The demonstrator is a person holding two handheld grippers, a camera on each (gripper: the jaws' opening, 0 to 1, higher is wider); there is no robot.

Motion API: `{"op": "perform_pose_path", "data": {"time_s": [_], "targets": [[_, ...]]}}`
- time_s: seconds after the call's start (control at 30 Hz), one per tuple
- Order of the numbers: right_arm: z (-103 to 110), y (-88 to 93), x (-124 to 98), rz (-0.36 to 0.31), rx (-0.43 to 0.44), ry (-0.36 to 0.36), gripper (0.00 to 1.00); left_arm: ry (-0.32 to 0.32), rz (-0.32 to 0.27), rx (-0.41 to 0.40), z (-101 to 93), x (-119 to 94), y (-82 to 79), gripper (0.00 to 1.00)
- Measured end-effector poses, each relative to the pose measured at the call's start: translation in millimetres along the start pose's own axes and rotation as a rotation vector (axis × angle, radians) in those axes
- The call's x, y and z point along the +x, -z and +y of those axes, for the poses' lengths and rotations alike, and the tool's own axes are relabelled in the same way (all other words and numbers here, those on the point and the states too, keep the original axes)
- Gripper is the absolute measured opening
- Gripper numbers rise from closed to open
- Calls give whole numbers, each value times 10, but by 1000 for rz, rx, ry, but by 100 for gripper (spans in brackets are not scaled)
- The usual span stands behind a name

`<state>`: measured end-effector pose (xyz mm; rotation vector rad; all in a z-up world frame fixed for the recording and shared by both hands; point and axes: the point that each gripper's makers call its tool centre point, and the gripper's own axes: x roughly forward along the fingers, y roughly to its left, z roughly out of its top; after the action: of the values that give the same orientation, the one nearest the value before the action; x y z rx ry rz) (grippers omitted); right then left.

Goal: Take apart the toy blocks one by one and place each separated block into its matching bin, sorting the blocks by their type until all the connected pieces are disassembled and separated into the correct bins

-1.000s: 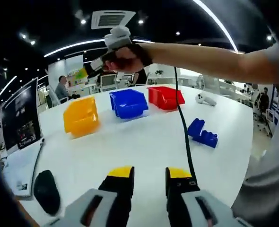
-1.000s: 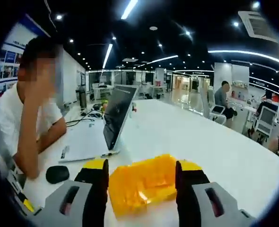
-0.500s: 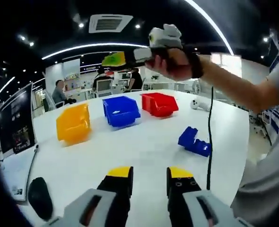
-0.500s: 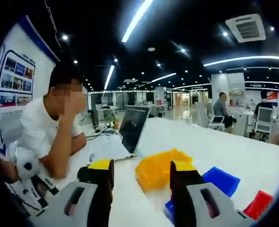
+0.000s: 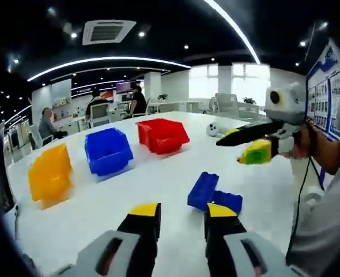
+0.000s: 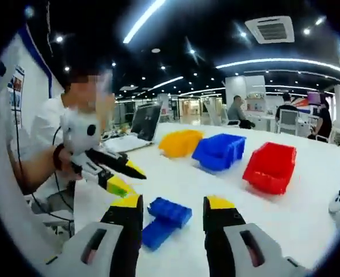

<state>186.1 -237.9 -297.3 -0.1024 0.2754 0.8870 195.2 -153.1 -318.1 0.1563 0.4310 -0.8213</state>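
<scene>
A cluster of joined blue blocks point(image 5: 213, 196) lies on the white table point(image 5: 129, 190), just beyond my left gripper point(image 5: 181, 209), which is open and holds nothing. At the right edge of the left gripper view, a hand holds my right gripper point(image 5: 239, 144) in the air, jaws apart and empty. In the right gripper view the blue blocks point(image 6: 165, 220) lie on the table between and just past my right gripper point(image 6: 173, 202). My left gripper point(image 6: 134, 180) comes in from the left, open. The yellow bin point(image 5: 49, 176), blue bin point(image 5: 108, 151) and red bin point(image 5: 161, 135) stand in a row farther back.
In the right gripper view the yellow bin point(image 6: 181, 142), blue bin point(image 6: 219, 151) and red bin point(image 6: 271, 167) sit beyond the blocks. A laptop point(image 6: 141, 120) stands at the far left, beside a person in a white shirt. A small white object point(image 5: 216, 128) lies past the red bin.
My right gripper has left the spot over the yellow bin and swung down to the right, facing the blue blocks. The left view has turned right, bringing the blocks closer.
</scene>
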Motion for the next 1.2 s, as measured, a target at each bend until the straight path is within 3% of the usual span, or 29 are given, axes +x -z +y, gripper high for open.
{"op": "perform_pose_path", "data": {"time_s": [0.13, 0.3, 0.4, 0.43, 0.5, 0.63, 0.67, 0.7, 0.73, 0.77, 0.87, 1.0, 1.07, 1.2], "targets": [[152, 270, 75, 48, 43, 27, 44, 56, -4, -27, -84, 189, -64, 34], [204, 537, 294, 127, -14, 61, 45, 73, 31, -22, -120, 369, -23, 35], [190, 624, 358, 146, 33, 54, 41, 67, 63, -5, -140, 453, 60, 35], [205, 557, 363, 118, -14, 41, 37, 66, 71, -8, -148, 477, 83, 35], [182, 593, 362, 139, -44, 52, 28, 73, 67, -24, -193, 511, 99, 33], [33, 628, 312, 153, -46, 85, 24, 55, 65, -3, -171, 469, 61, 27], [8, 644, 308, 164, -50, 84, 24, 17, 21, 57, -103, 458, -30, 24], [29, 642, 327, 164, -55, 76, 24, 22, 62, 92, -139, 446, 29, 24], [31, 629, 331, 159, -60, 80, 24, 4, 72, 144, -135, 453, 34, 24], [31, 629, 330, 162, -71, 86, 24, 1, 59, 160, -138, 451, 4, 24], [55, 626, 337, 162, -83, 67, 24, 1, 98, 212, -172, 459, 23, 23], [47, 625, 344, 175, -68, 63, 24, -76, 135, 558, -198, 479, -57, 23], [43, 624, 350, 175, -69, 65, 24, -91, 152, 693, -251, 489, -73, 23], [45, 623, 352, 172, -69, 69, 24, -113, 110, 714, -226, 464, -210, 24]]}}
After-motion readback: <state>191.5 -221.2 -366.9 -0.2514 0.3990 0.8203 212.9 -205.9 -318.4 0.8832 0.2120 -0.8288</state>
